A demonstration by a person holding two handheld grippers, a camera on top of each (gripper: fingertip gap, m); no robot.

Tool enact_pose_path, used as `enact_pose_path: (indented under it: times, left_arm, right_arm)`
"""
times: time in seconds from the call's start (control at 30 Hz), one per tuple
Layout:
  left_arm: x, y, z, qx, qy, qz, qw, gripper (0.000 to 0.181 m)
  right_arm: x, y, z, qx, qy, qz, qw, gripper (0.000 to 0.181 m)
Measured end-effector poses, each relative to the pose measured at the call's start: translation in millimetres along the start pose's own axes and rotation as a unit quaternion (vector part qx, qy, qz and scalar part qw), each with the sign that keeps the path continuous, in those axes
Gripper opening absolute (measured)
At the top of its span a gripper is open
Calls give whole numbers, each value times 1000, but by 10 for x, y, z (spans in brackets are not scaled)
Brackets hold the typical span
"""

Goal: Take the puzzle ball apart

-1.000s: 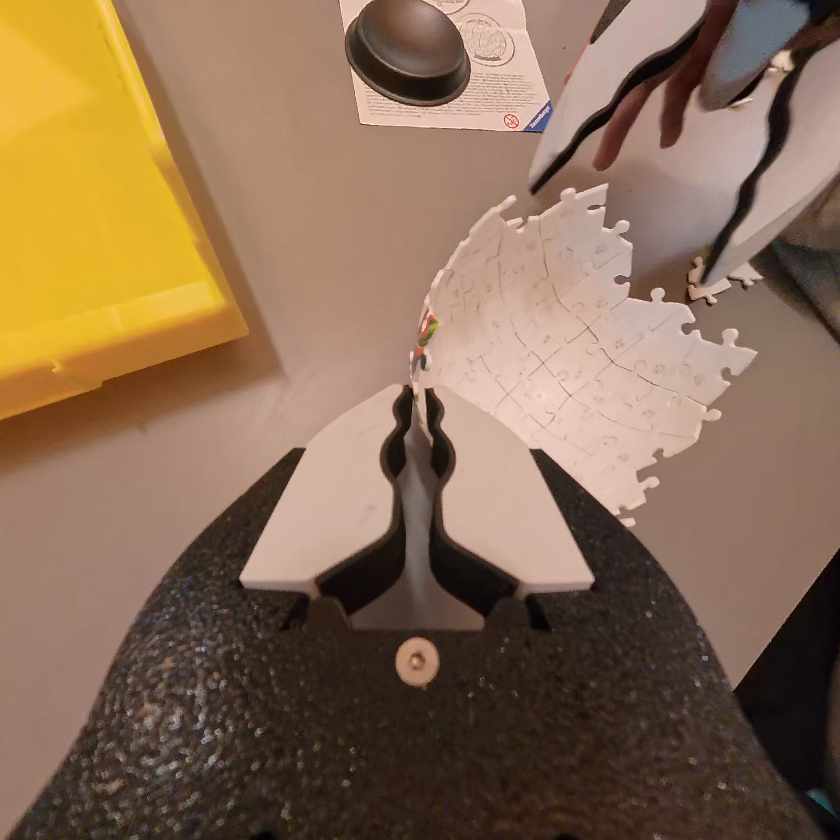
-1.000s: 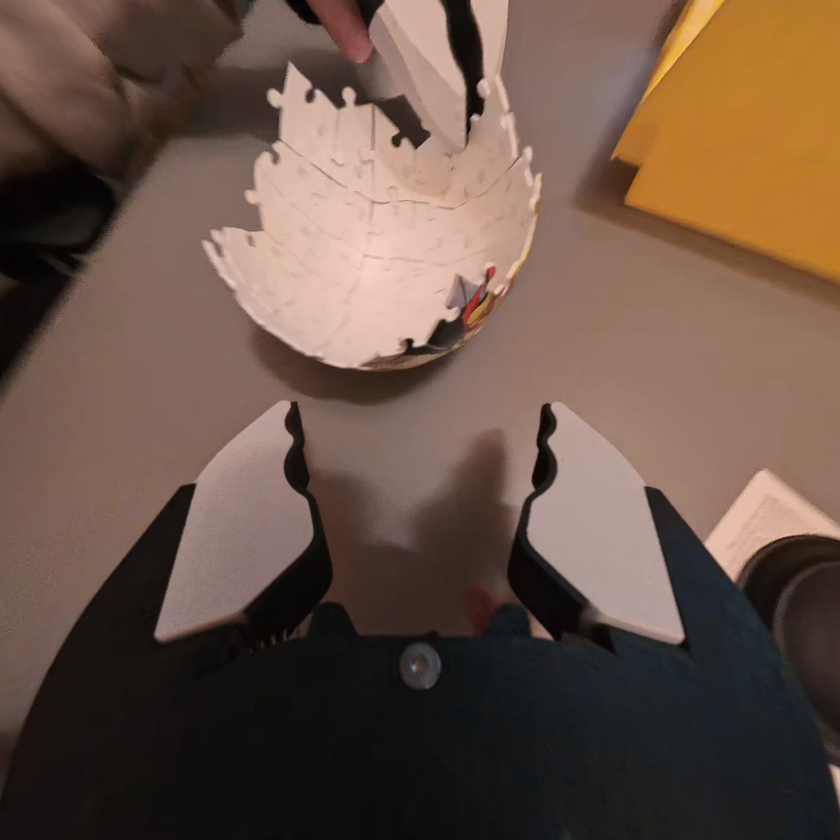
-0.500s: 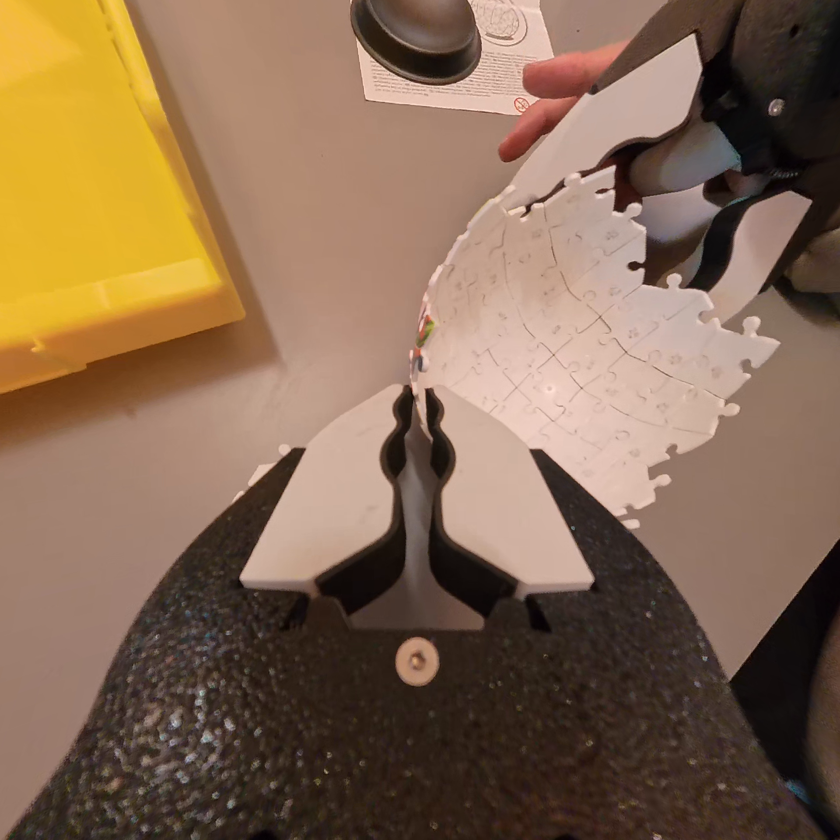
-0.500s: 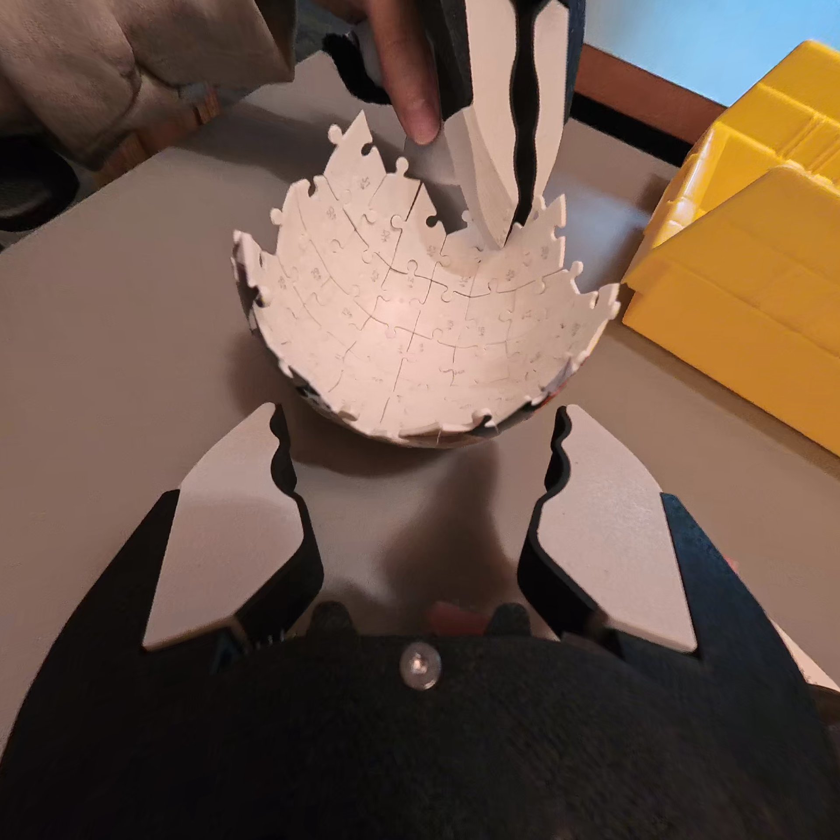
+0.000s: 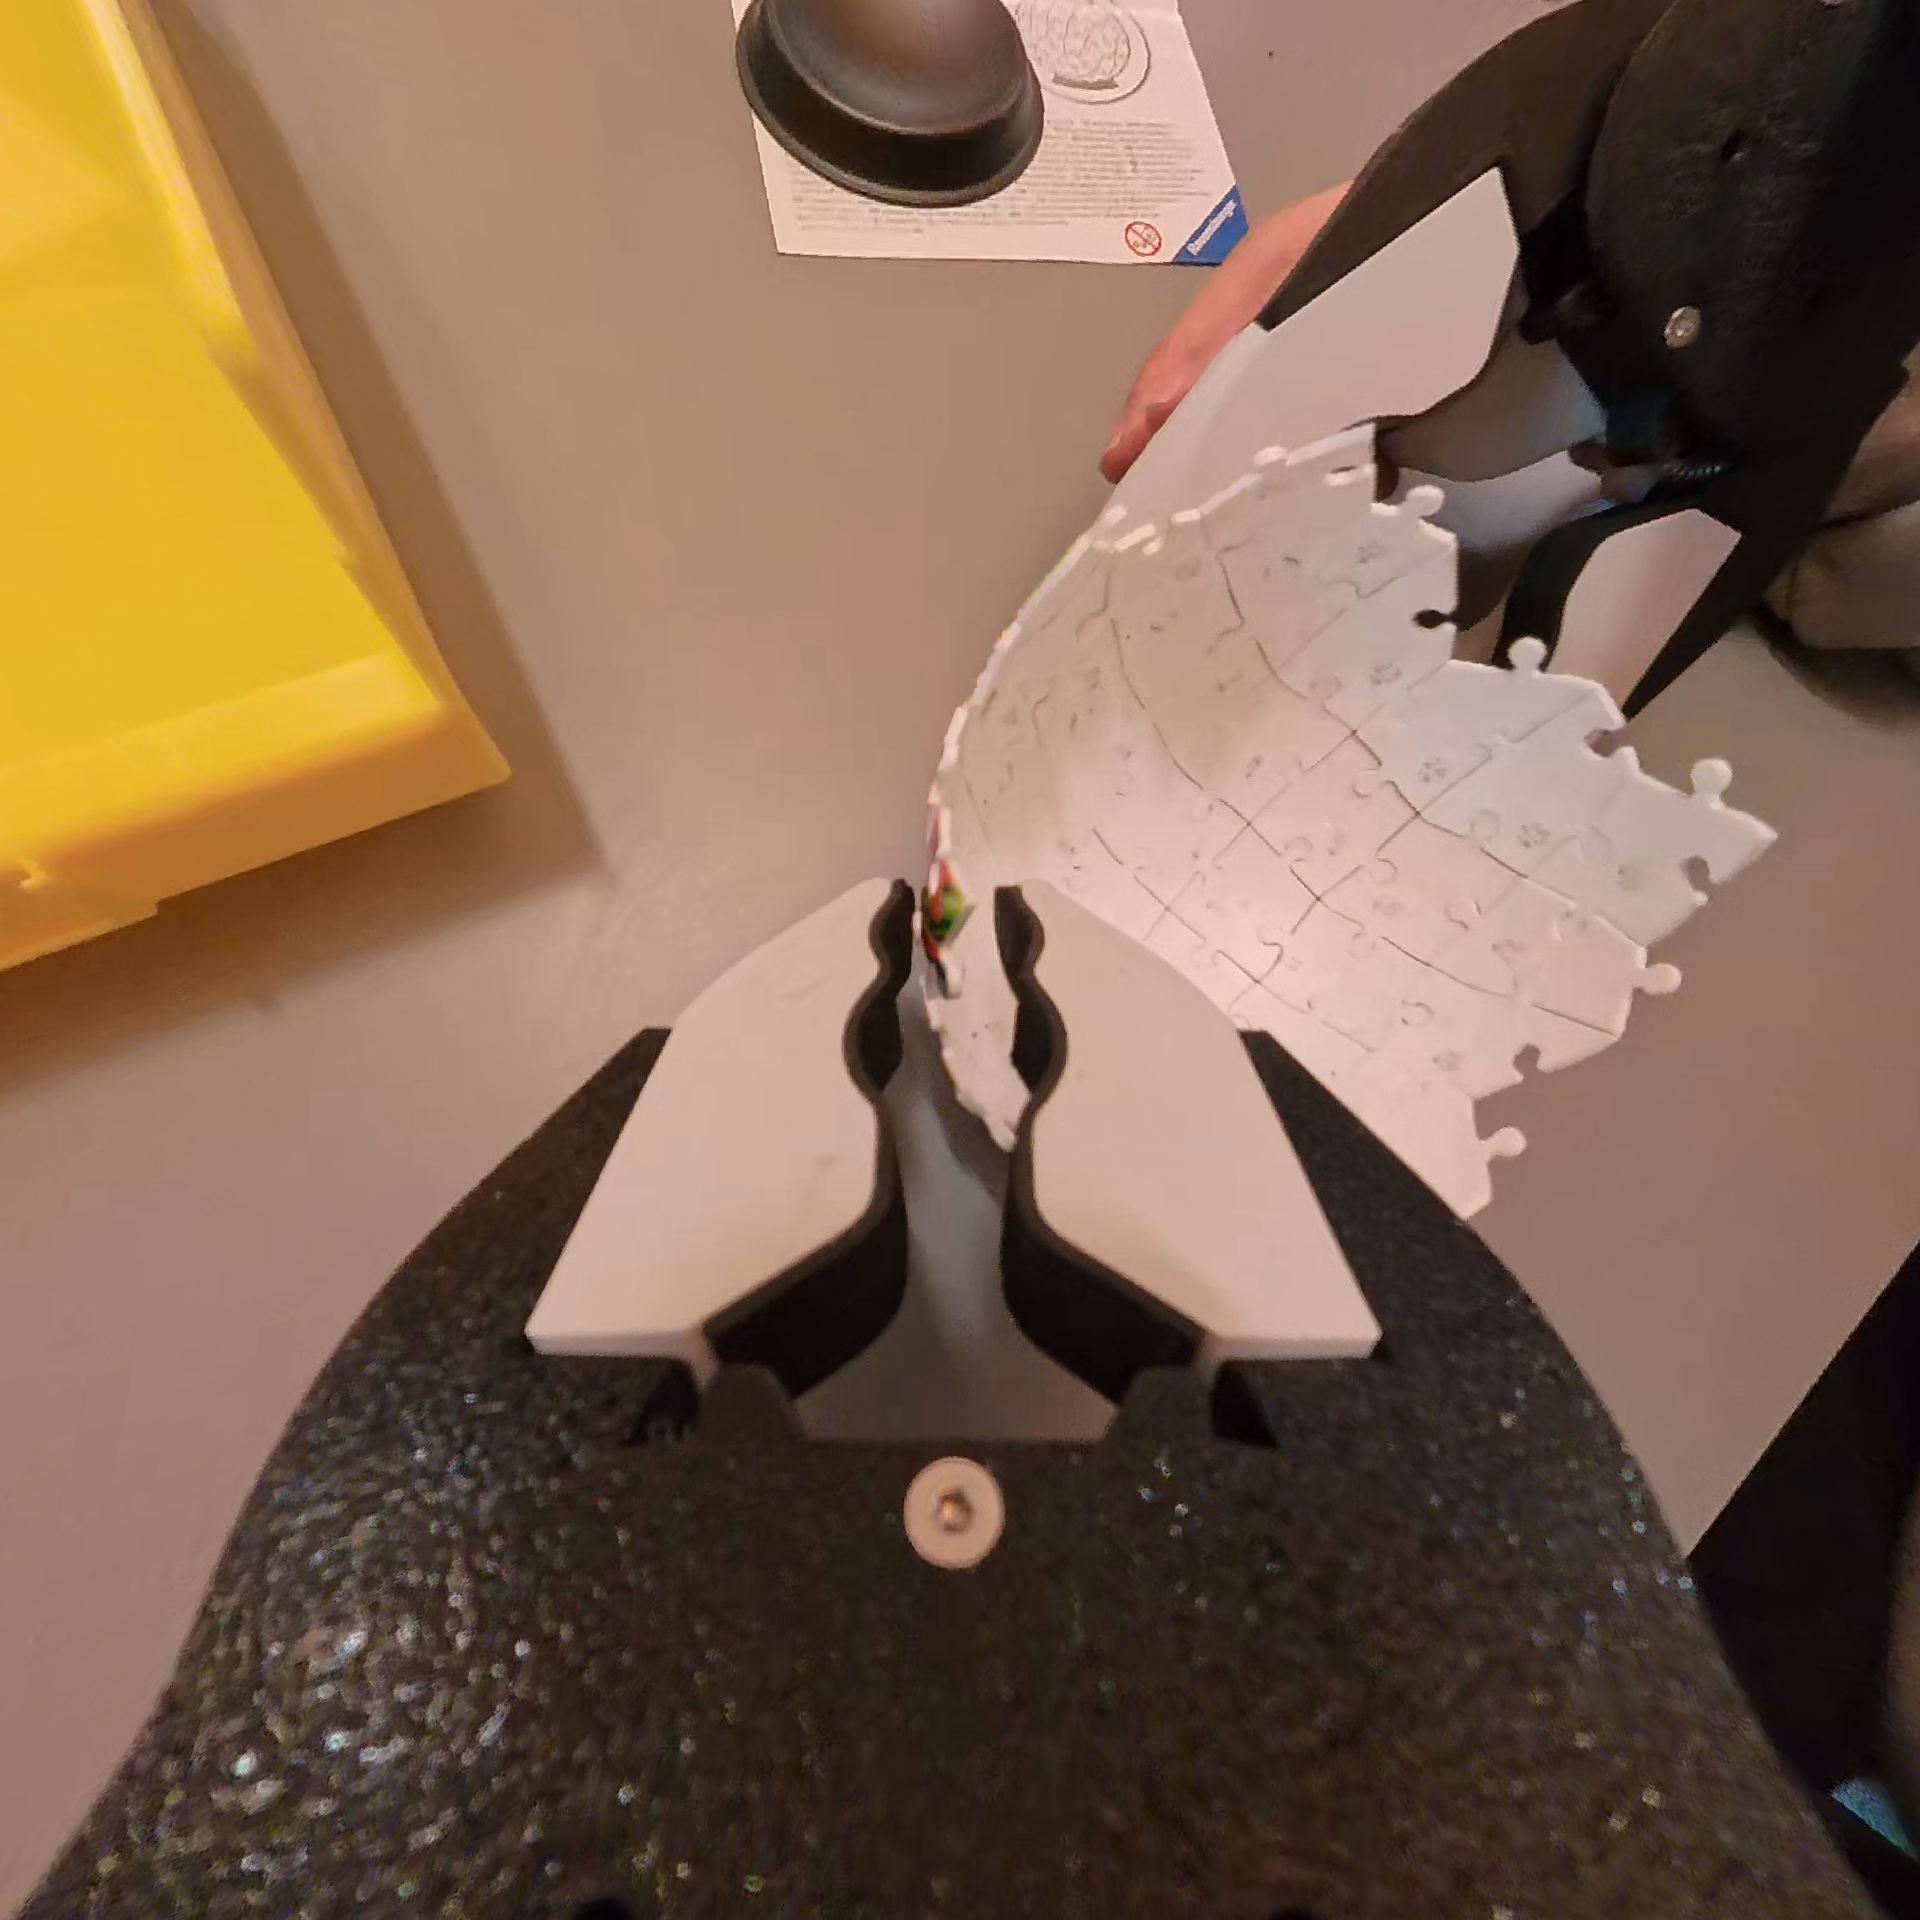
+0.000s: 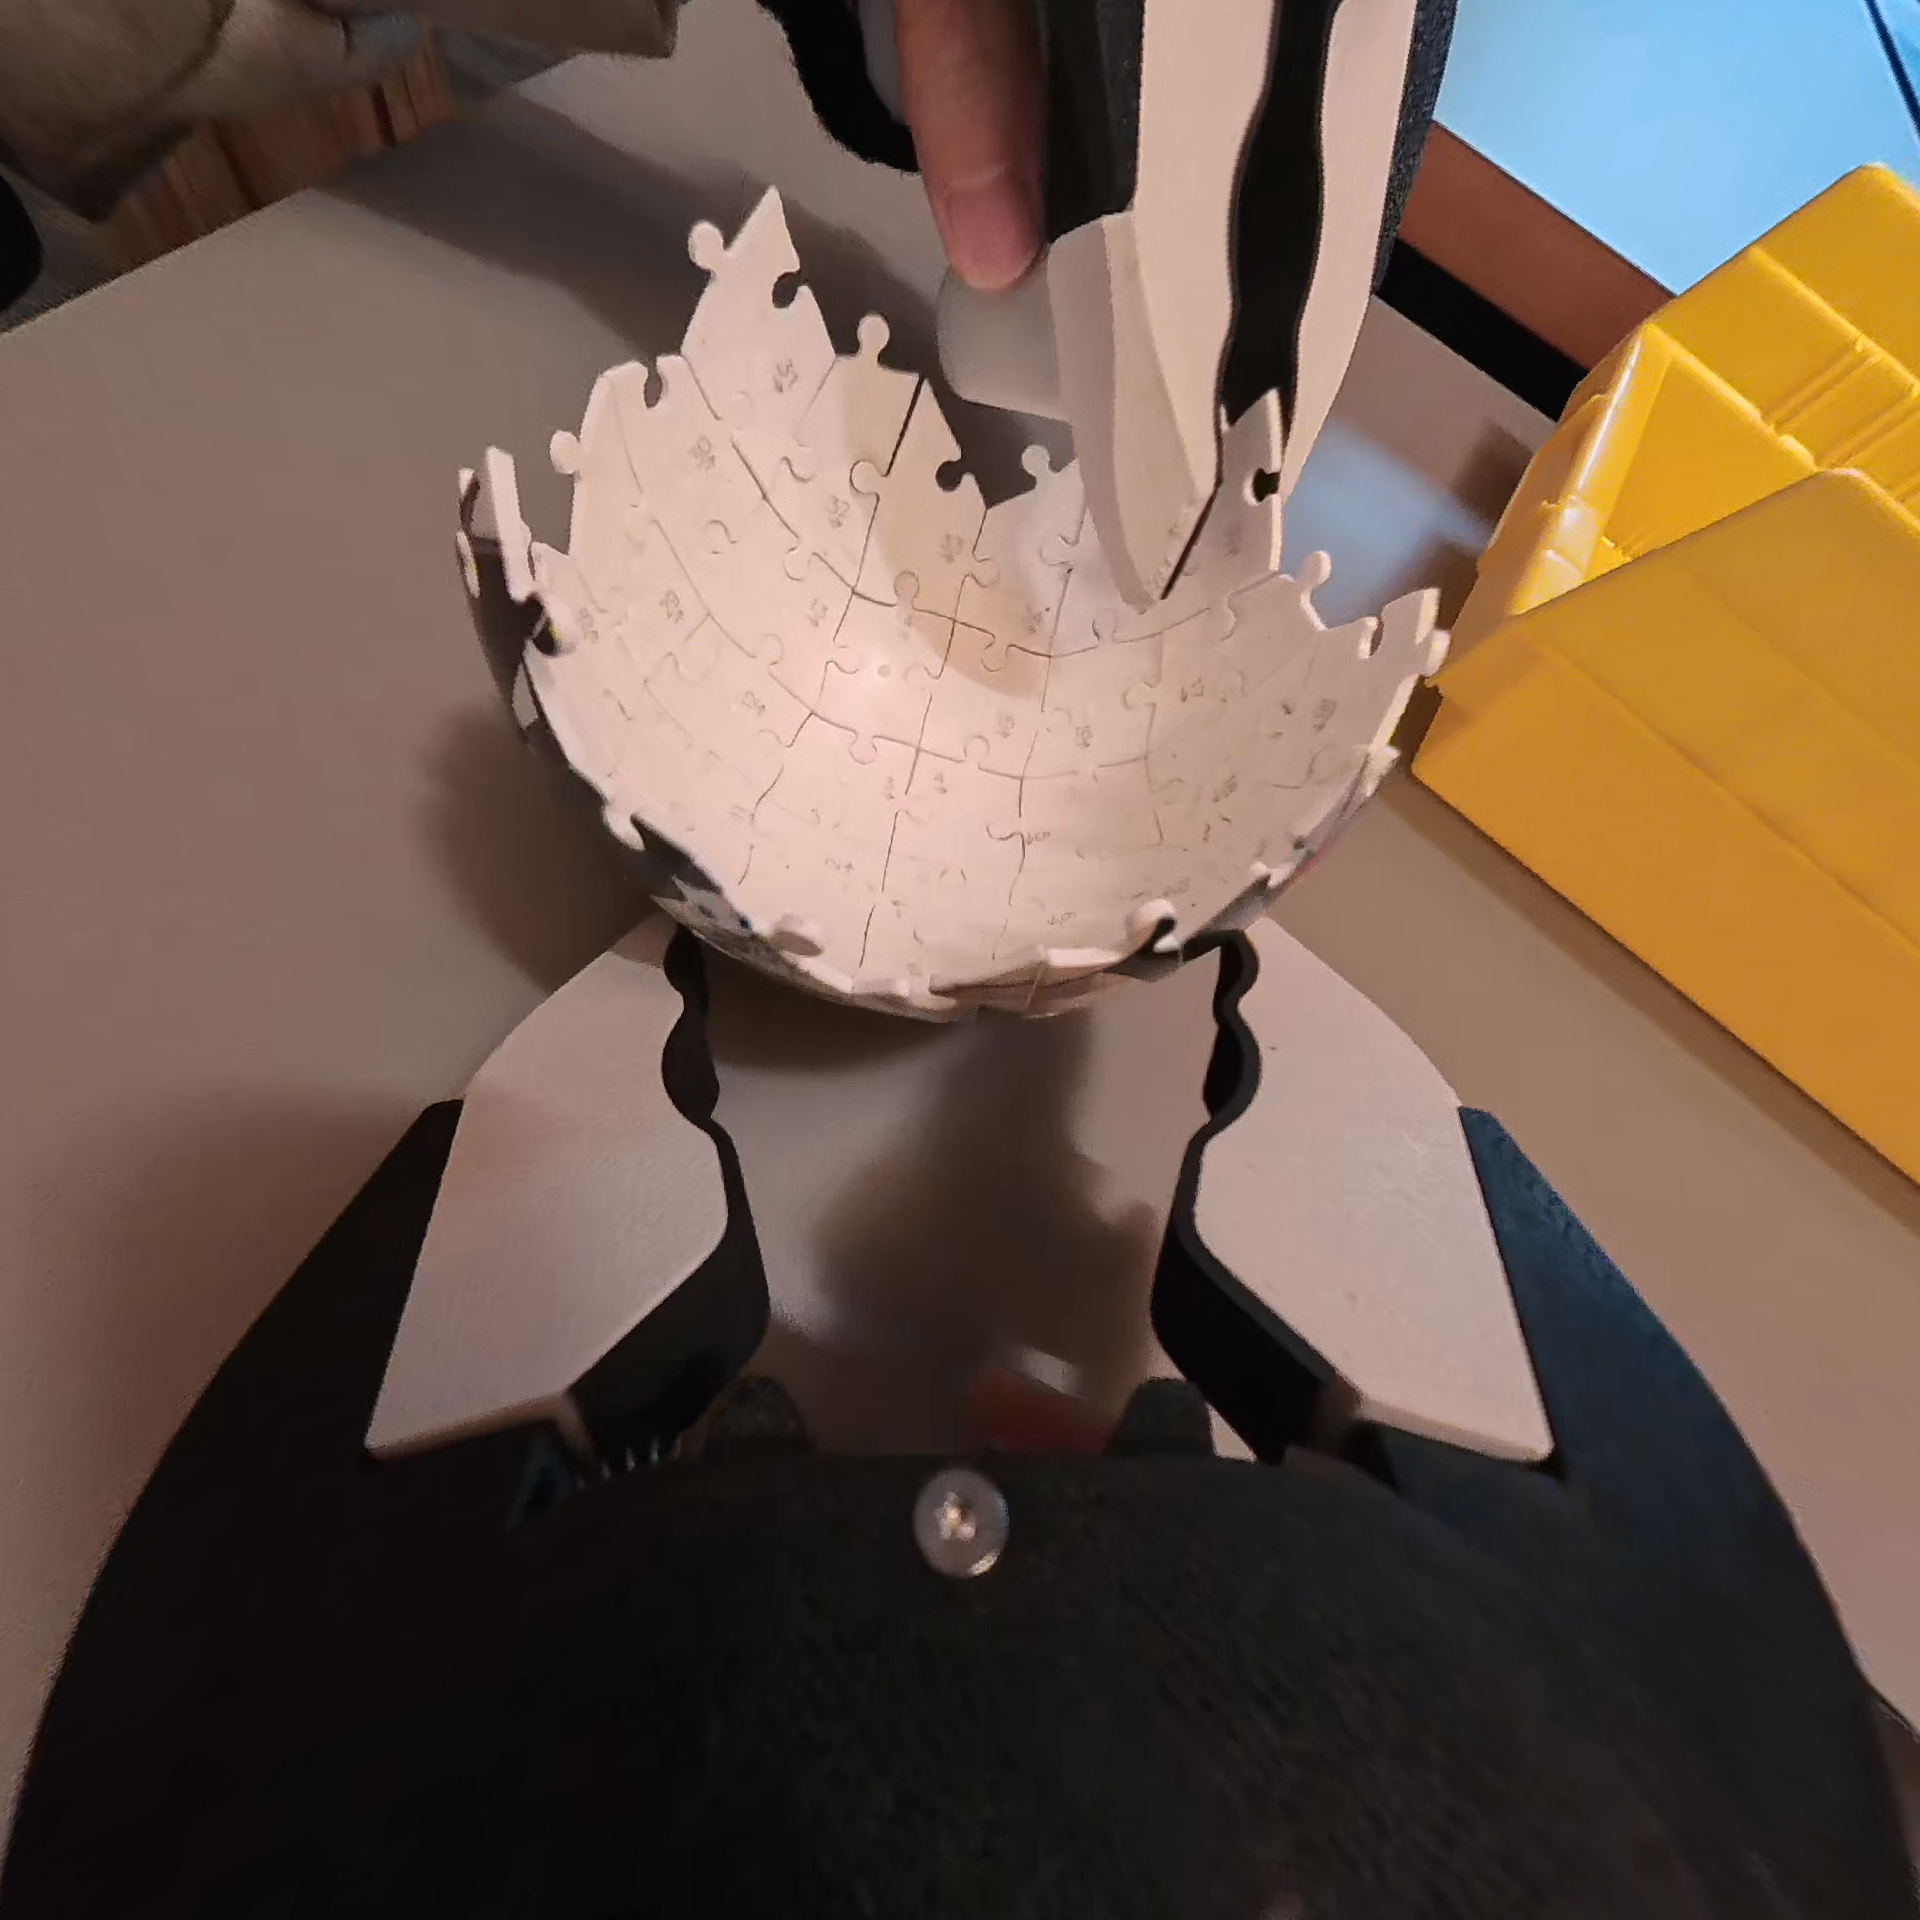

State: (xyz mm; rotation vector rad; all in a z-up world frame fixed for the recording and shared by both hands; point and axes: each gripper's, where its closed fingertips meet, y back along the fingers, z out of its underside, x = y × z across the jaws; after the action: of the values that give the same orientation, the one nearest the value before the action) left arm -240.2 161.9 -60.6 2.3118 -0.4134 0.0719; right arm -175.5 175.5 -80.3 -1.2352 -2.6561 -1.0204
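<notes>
Left gripper (image 5: 945, 935) pinching rim of our puzzle ball (image 6: 935, 727), now open half-shell sitting on grey table (image 5: 644, 582). Right gripper (image 6: 961, 971) spread wide, nosing up to shell's near edge. We judge top half gone; plenty of interlocked pieces left to pull.
</notes>
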Motion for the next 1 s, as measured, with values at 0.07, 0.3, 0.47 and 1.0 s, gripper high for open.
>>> enact_pose_path:
  times: [0.07, 0.3, 0.47, 1.0]
  left_arm:
    - [-8, 4, 2, 2, -1, 0, 1000, 12]
    - [-45, -59, -1, 7, -16, -7, 1000, 7]
    - [-52, -82, 13, 8, -23, -4, 1000, 5]
    - [-119, -87, 53, 25, 9, 10, 1000, 3]
  right_arm:
    - [-13, 0, -11, 2, 5, -1, 1000, 94]
    - [-19, -1, -96, 25, 24, 7, 999, 90]
    - [-38, -3, -119, 35, 32, 6, 999, 82]
    - [9, -93, -236, 54, -3, -13, 998, 102]
